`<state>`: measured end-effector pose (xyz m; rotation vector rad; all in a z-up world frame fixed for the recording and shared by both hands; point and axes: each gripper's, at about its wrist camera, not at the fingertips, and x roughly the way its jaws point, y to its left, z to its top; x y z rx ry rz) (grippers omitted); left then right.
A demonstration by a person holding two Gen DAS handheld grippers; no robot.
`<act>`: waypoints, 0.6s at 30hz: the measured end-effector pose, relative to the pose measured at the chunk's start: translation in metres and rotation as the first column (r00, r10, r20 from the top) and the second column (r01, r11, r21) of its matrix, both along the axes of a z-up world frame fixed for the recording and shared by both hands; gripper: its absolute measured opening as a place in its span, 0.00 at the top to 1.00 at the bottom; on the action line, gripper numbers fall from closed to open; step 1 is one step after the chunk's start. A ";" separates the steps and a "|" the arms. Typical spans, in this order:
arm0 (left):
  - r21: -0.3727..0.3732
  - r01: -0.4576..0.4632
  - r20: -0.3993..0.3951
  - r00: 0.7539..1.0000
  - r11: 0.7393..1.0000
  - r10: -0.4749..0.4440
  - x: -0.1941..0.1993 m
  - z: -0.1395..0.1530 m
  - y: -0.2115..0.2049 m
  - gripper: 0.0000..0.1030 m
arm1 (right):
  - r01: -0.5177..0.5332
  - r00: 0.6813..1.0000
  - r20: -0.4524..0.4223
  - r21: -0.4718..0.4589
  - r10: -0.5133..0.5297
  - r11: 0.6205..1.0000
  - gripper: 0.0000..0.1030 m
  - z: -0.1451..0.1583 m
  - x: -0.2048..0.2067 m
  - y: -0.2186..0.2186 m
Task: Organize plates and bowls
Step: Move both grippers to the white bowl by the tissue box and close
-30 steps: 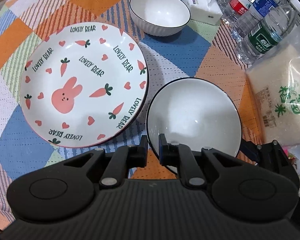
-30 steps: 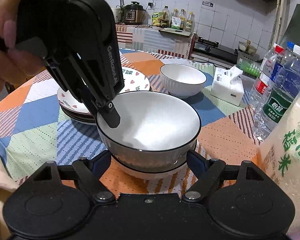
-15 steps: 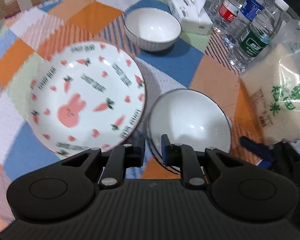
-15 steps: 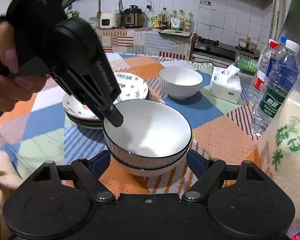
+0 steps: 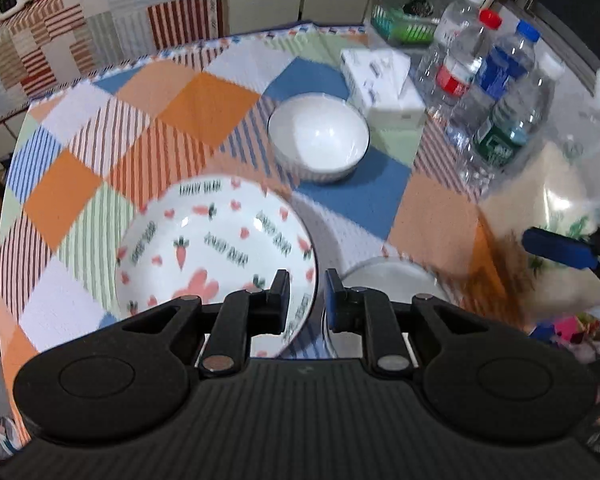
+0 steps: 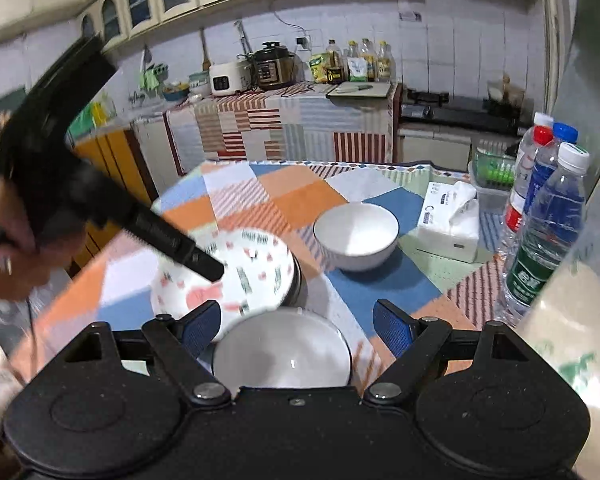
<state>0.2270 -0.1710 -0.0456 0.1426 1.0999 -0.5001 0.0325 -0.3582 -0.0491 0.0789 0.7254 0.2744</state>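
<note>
Since a second ago, the left gripper [image 5: 307, 300] has let go of the bowl rim it was pinching and is now lifting up and back, its fingers sitting slightly apart with nothing between them. Both cameras are now looking from higher up, so more of the kitchen is showing. The round table [image 5: 204, 100], covered in a patchwork cloth of orange, blue, green and striped squares, is filling most of both views. On it, the rabbit plate [image 5: 216, 248], white with pink carrots and hearts, is topping a stack of plates. Just beside that stack, on its right, the stacked bowls [image 6: 284, 356] are sitting white and dark-rimmed, directly in front of the right gripper [image 6: 298, 322], whose blue-padded fingers are spread wide and holding nothing. Farther back, a single white bowl [image 5: 319, 136] is standing alone, well apart from the stack. A tissue box [image 5: 384, 84] is resting behind it, with water bottles [image 6: 548, 224] clustering near the right edge.
</note>
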 end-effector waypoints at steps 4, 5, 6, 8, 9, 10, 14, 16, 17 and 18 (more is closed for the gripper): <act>-0.027 -0.002 0.032 0.999 1.000 0.002 0.017 0.009 -0.007 0.81 | 0.042 0.997 -0.076 0.119 -0.033 0.992 0.20 0.009 0.039 -0.019; -0.046 -0.004 0.041 0.999 0.999 0.006 0.022 0.010 -0.007 0.79 | 0.057 0.994 -0.101 0.138 -0.044 0.989 0.21 0.009 0.049 -0.023; -0.065 -0.009 0.047 0.999 0.998 0.012 0.027 0.011 -0.007 0.77 | 0.085 0.989 -0.134 0.150 -0.065 0.985 0.25 0.008 0.062 -0.028; -0.101 -0.020 0.052 0.998 0.995 0.026 0.039 0.009 -0.006 0.72 | 0.133 0.976 -0.194 0.162 -0.101 0.978 0.31 0.003 0.081 -0.036; -0.113 -0.024 0.053 0.998 0.993 0.031 0.045 0.007 -0.006 0.71 | 0.166 0.966 -0.228 0.172 -0.125 0.971 0.34 -0.001 0.092 -0.040; -0.126 -0.027 0.053 0.998 0.992 0.034 0.052 0.004 -0.006 0.71 | 0.186 0.957 -0.257 0.185 -0.135 0.965 0.36 -0.005 0.101 -0.044; -0.145 -0.069 0.059 0.995 0.987 0.079 0.075 -0.012 -0.009 0.68 | 0.235 0.931 -0.334 0.237 -0.148 0.943 0.43 -0.020 0.131 -0.054; -0.108 -0.094 0.080 0.991 0.990 0.103 0.085 -0.023 -0.015 0.67 | 0.258 0.920 -0.356 0.235 -0.164 0.937 0.47 -0.027 0.147 -0.056; -0.105 -0.094 0.087 0.991 0.990 0.104 0.089 -0.028 -0.016 0.67 | 0.264 0.917 -0.361 0.223 -0.172 0.938 0.48 -0.031 0.154 -0.056; -0.111 -0.094 0.096 0.990 0.989 0.104 0.093 -0.031 -0.017 0.67 | 0.275 0.913 -0.363 0.212 -0.185 0.938 0.49 -0.035 0.161 -0.056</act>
